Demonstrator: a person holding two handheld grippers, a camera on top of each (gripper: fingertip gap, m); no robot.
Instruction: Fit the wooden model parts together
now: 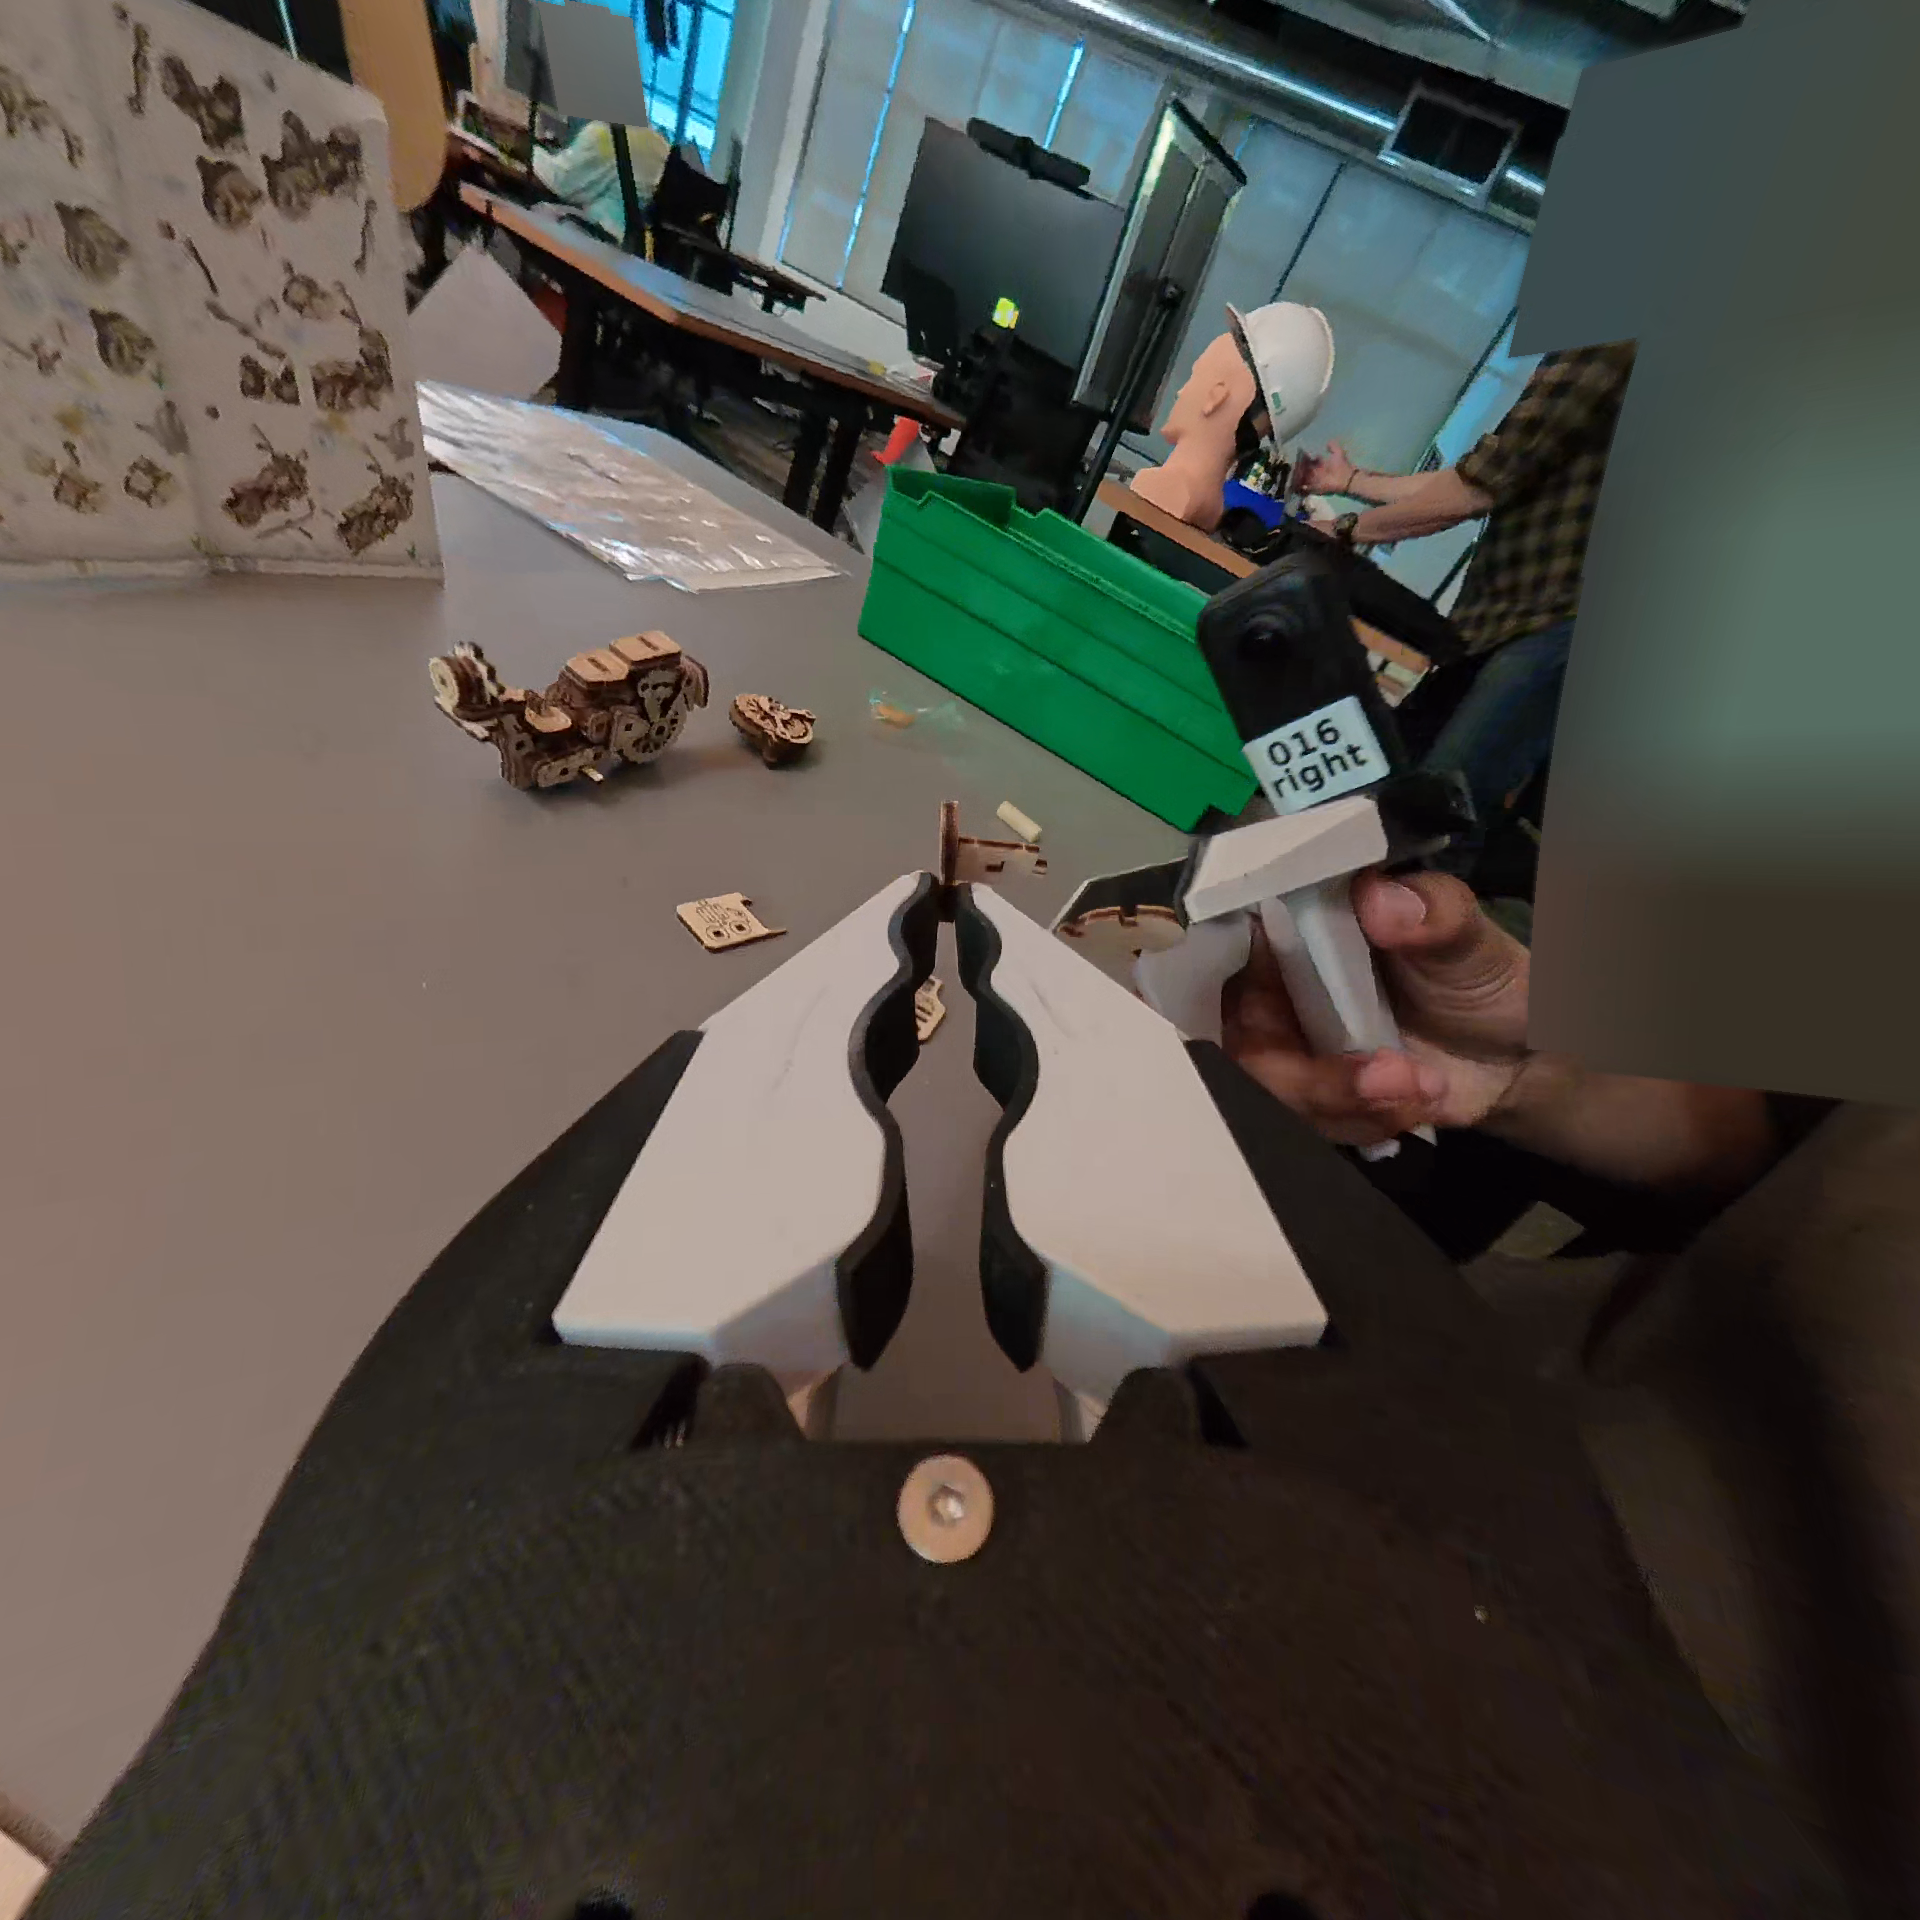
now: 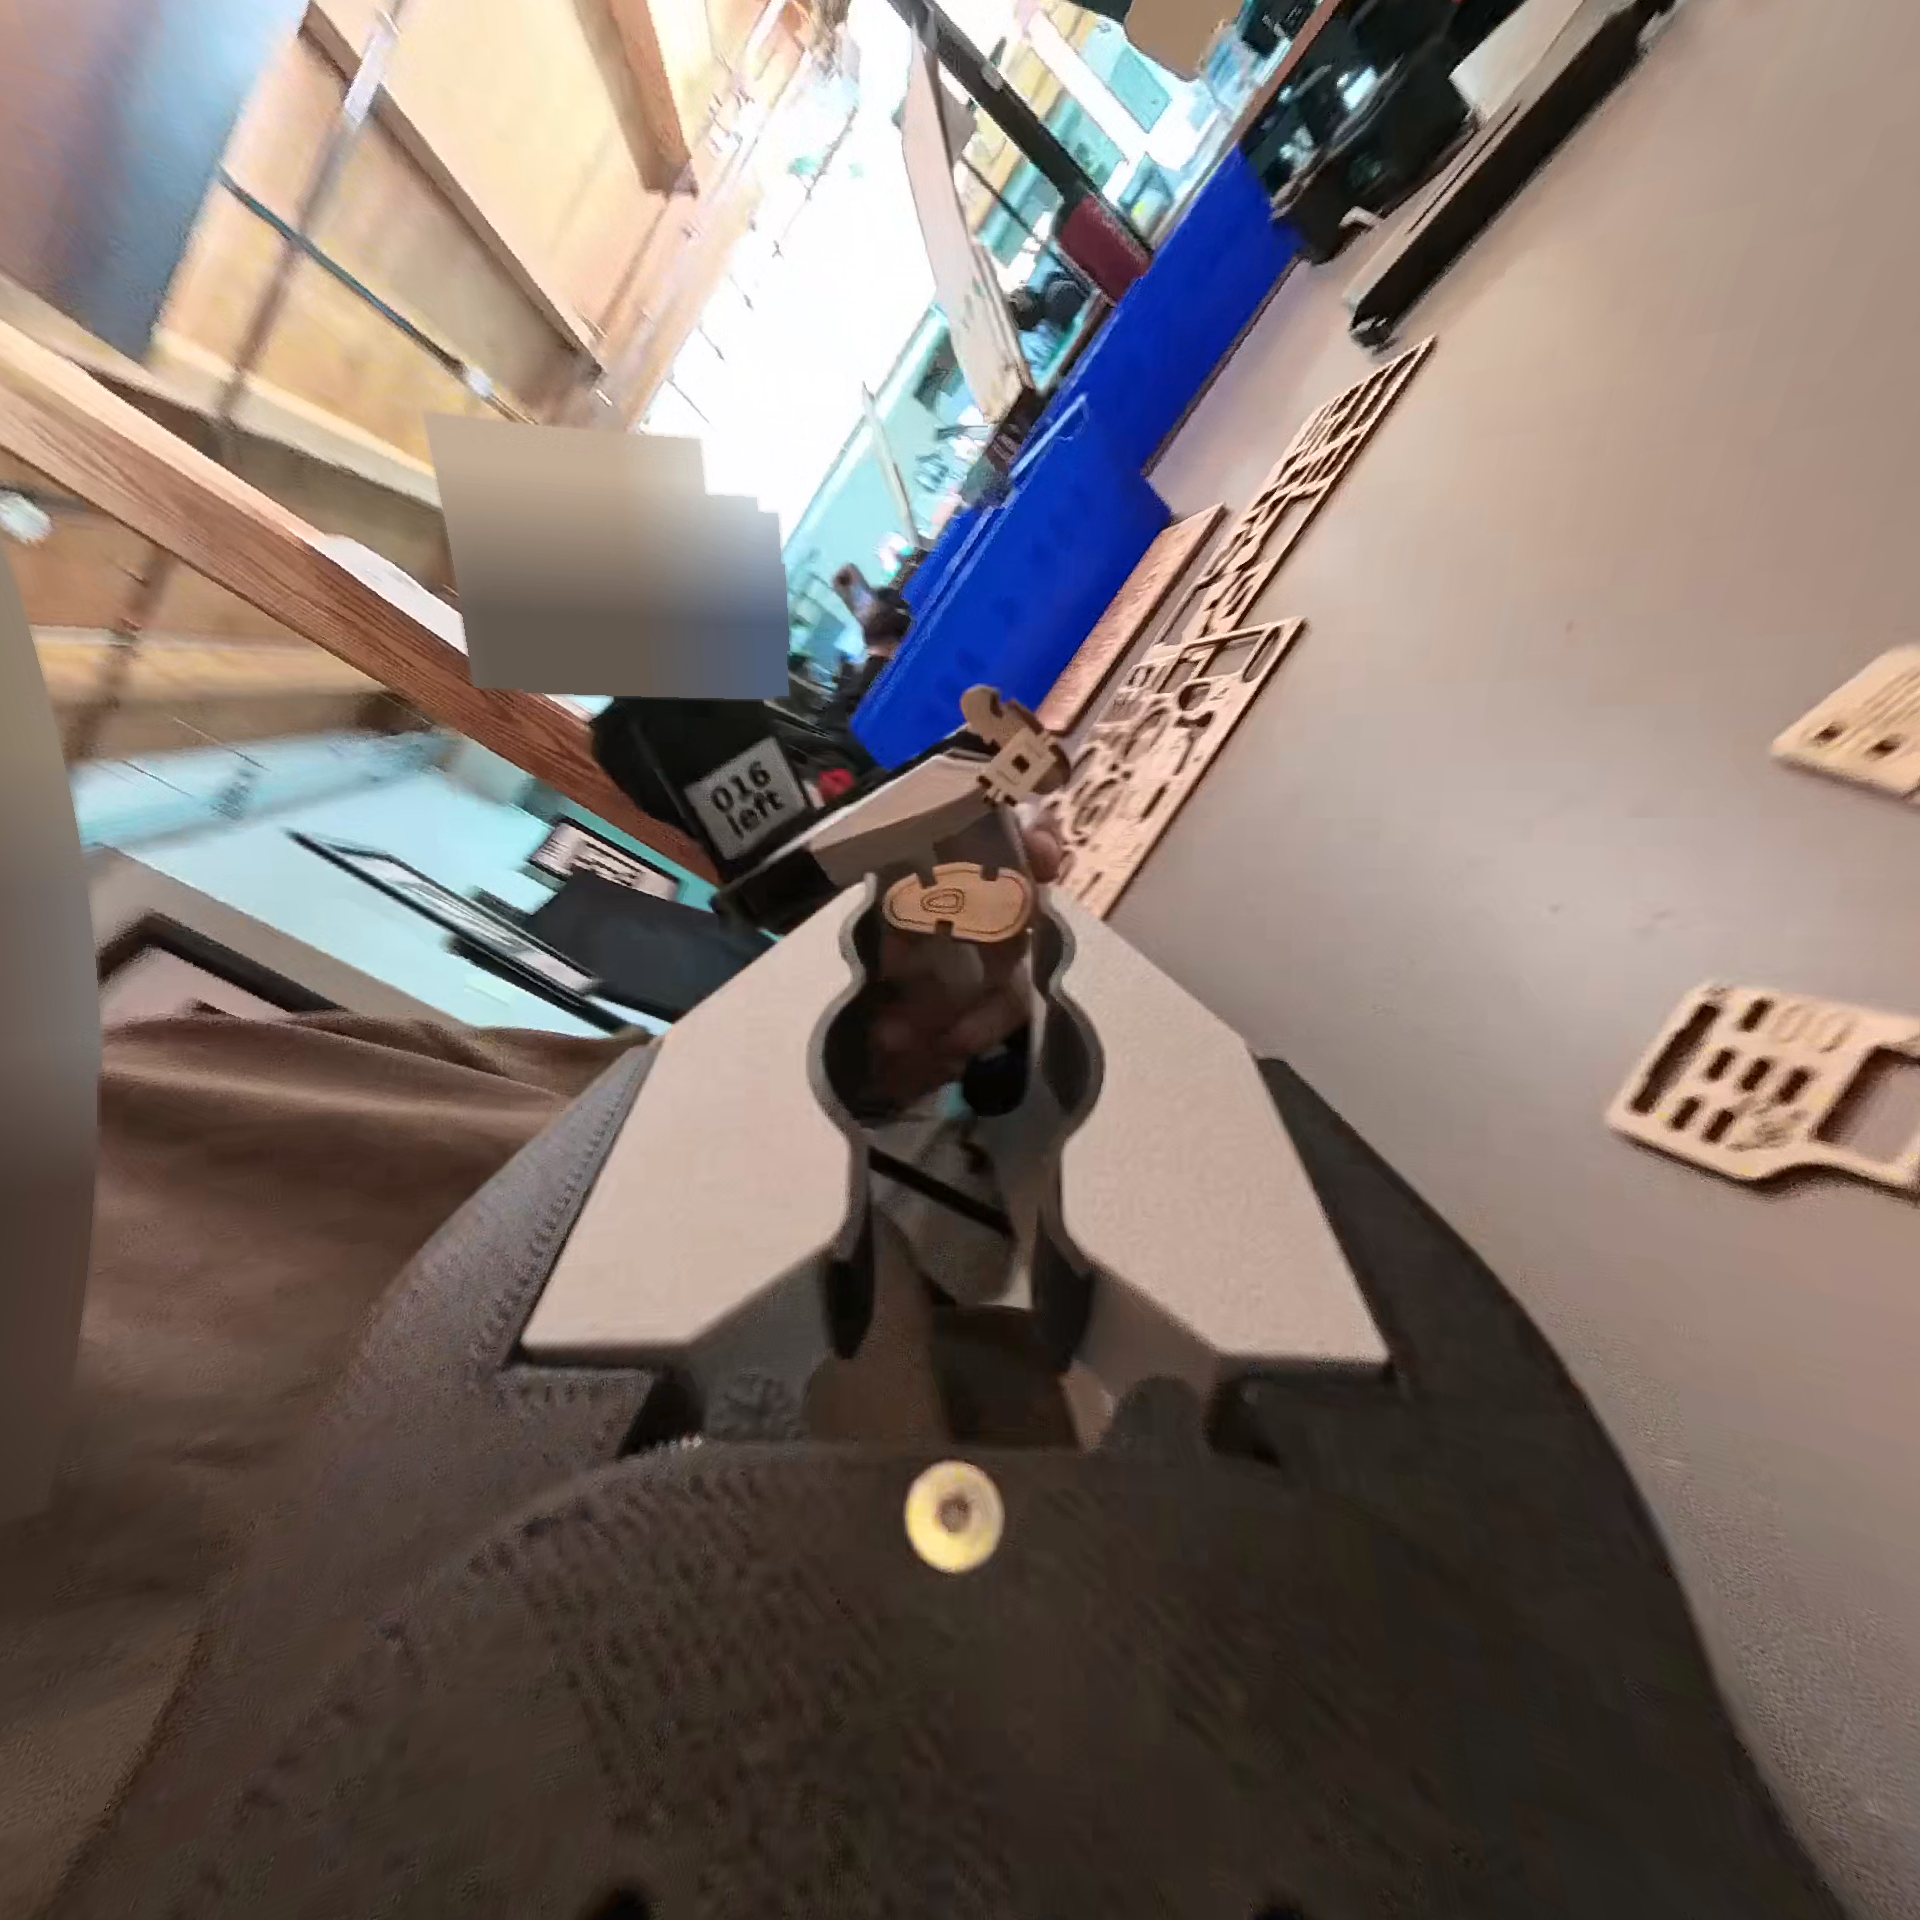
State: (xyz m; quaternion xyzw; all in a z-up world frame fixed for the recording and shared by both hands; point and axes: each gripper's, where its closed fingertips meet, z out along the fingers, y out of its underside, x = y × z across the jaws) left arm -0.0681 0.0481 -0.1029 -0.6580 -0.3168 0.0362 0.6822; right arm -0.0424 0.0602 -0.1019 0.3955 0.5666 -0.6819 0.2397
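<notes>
The left gripper (image 1: 948, 896) pinched a small notched wooden piece (image 1: 982, 854) upright at centre frame, presumably to present its slots. The right gripper (image 2: 961, 909) clamped an oval wooden part (image 2: 958, 906) just beside it (near enough for mating).

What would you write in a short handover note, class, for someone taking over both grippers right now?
Left gripper: shut on a small notched wooden piece, held above the table.
Right gripper: shut on an oval wooden piece.
The two pieces are close but not joined.
Part-built wooden model and a small wooden sub-assembly sit near the green bin; cut-out sheets lie on the table.
Left to do: fit the held pieces together, then continue the model.
</notes>
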